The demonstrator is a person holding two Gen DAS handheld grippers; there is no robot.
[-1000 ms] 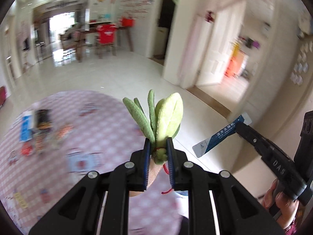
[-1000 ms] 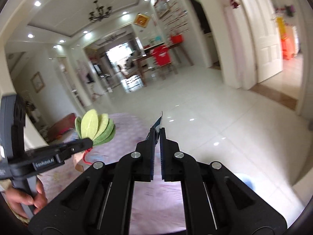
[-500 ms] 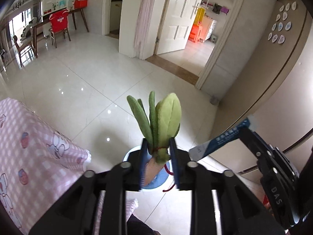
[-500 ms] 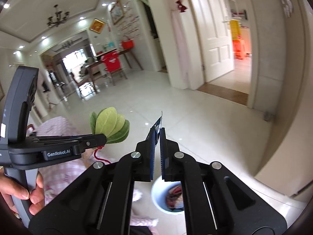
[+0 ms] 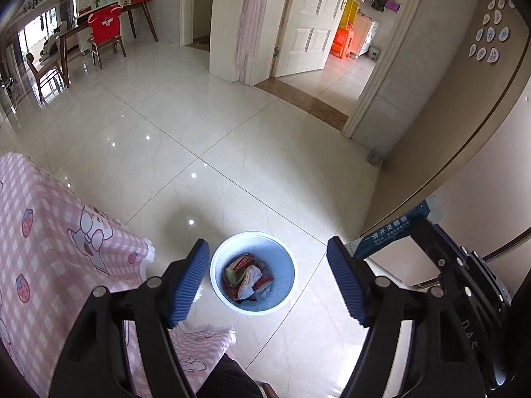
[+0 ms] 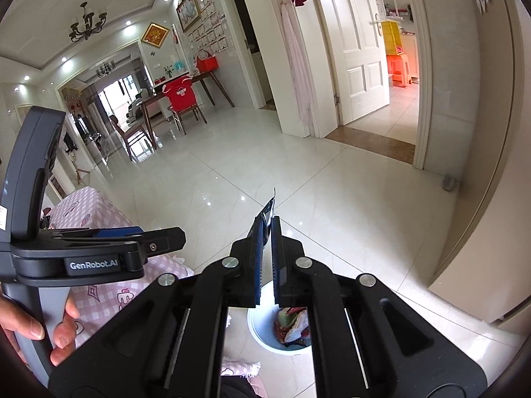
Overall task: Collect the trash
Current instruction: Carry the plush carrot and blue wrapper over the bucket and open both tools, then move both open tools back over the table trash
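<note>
blue packet [image 6: 265,214] pinched in right gripper [image 6: 267,258] above the bin [image 5: 288,265].

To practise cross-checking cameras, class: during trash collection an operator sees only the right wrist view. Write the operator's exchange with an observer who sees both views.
Operator: I see the left gripper only side-on. Is it carrying anything?
Observer: No. Its jaws are opening and nothing is between them.
Operator: The right gripper, shut on the sachet, hides most of the bin. What is inside?
Observer: Crumpled wrappers in red, green and white.
</note>
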